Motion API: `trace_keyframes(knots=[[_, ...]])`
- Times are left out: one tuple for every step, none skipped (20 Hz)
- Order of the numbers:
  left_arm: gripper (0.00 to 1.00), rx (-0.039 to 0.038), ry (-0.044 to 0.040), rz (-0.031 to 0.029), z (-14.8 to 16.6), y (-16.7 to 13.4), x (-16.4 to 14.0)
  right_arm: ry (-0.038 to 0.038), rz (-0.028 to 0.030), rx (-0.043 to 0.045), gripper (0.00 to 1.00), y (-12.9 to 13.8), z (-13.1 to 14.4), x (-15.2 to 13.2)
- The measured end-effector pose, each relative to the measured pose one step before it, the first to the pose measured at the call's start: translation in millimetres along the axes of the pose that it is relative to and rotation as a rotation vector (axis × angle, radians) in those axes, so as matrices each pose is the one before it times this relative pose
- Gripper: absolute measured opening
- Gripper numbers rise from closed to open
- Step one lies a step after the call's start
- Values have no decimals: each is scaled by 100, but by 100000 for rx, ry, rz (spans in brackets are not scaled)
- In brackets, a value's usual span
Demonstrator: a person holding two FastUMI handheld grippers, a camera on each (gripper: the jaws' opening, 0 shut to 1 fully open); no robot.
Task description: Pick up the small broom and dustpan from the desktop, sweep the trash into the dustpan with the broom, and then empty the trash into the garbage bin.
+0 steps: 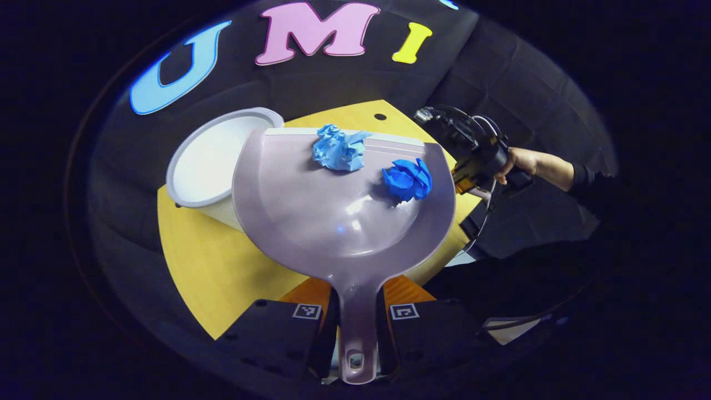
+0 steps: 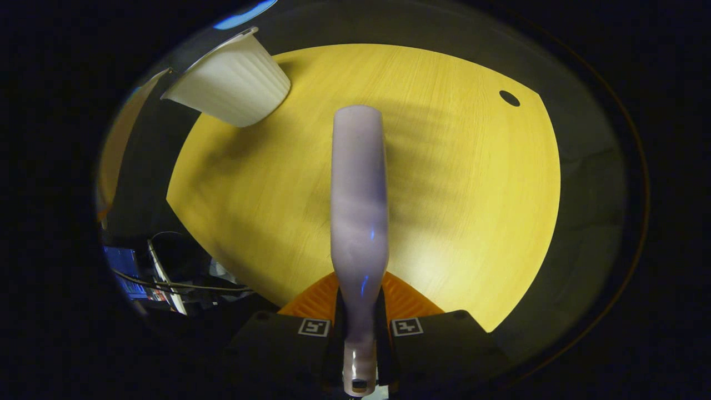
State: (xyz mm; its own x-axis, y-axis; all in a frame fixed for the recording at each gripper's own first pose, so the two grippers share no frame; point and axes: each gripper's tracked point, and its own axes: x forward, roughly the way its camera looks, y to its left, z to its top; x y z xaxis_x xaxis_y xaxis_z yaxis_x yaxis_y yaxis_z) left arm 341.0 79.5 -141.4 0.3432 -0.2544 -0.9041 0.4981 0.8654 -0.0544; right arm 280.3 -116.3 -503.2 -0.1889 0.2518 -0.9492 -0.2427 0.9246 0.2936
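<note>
My left gripper [image 1: 356, 312] is shut on the handle of the mauve dustpan [image 1: 344, 211], which it holds above the yellow desktop [image 1: 222, 266]. A light blue paper ball [image 1: 338, 148] lies near the pan's front lip, and a darker blue paper ball [image 1: 408, 179] sits at its right side. The pan's front-left edge overlaps the white garbage bin [image 1: 214, 158]. My right gripper [image 2: 359, 316] is shut on the mauve broom [image 2: 359, 194], which sticks out forward over the desktop [image 2: 455, 194]. In the left gripper view, that right gripper [image 1: 472, 153] and the hand holding it are to the right of the pan.
The white garbage bin [image 2: 233, 83] stands at the desk's far left corner in the right gripper view. A round hole [image 2: 509, 98] is cut in the desktop at the far right. Cables and gear [image 2: 161, 278] lie off the desk's left edge.
</note>
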Motion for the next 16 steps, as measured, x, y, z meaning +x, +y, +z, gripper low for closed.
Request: trace_keyframes(knots=[[28,-4136,-1664,2645,875,1011,-723,-1302,2415,753,26,-368,110,-44],[29,-3474,-1461,2967,858,1040,-577,-1244,1772,510,26,-235,-40,-244],[29,-1593,-207,3303,395,1182,-597,-1829,1160,344,26,-263,140,-97],[28,-525,1129,4240,382,1430,-81,-1320,620,620,26,86,-123,-22],[29,241,1619,5106,-66,1307,123,-1206,278,510,26,-136,-80,-227],[28,980,2395,5388,321,1529,326,-463,274,235,26,194,-217,-241],[28,1346,1795,6657,573,1853,427,-682,462,-58,26,-19,-34,-80],[28,1331,1145,4262,566,1027,1002,-585,-333,-315,26,-96,127,-113],[28,-144,2674,2239,433,602,1060,-1706,-1979,253,26,-164,-33,123],[29,847,2482,1045,-516,-1640,169,-905,-1462,419,26,465,-442,-101],[28,964,2653,2554,1003,508,-423,-379,-217,725,26,482,-281,115],[28,4021,2541,3388,376,-217,235,-24,555,1007,26,154,-193,381],[28,6204,3525,4063,363,-827,75,533,1243,1094,26,385,-285,451],[29,7552,3098,6796,575,-129,175,739,1596,939,26,361,-727,344],[28,7118,4582,8094,165,-65,-357,291,848,646,26,309,-579,216],[29,4336,3035,4830,262,-712,-740,105,232,139,26,41,-575,68]])
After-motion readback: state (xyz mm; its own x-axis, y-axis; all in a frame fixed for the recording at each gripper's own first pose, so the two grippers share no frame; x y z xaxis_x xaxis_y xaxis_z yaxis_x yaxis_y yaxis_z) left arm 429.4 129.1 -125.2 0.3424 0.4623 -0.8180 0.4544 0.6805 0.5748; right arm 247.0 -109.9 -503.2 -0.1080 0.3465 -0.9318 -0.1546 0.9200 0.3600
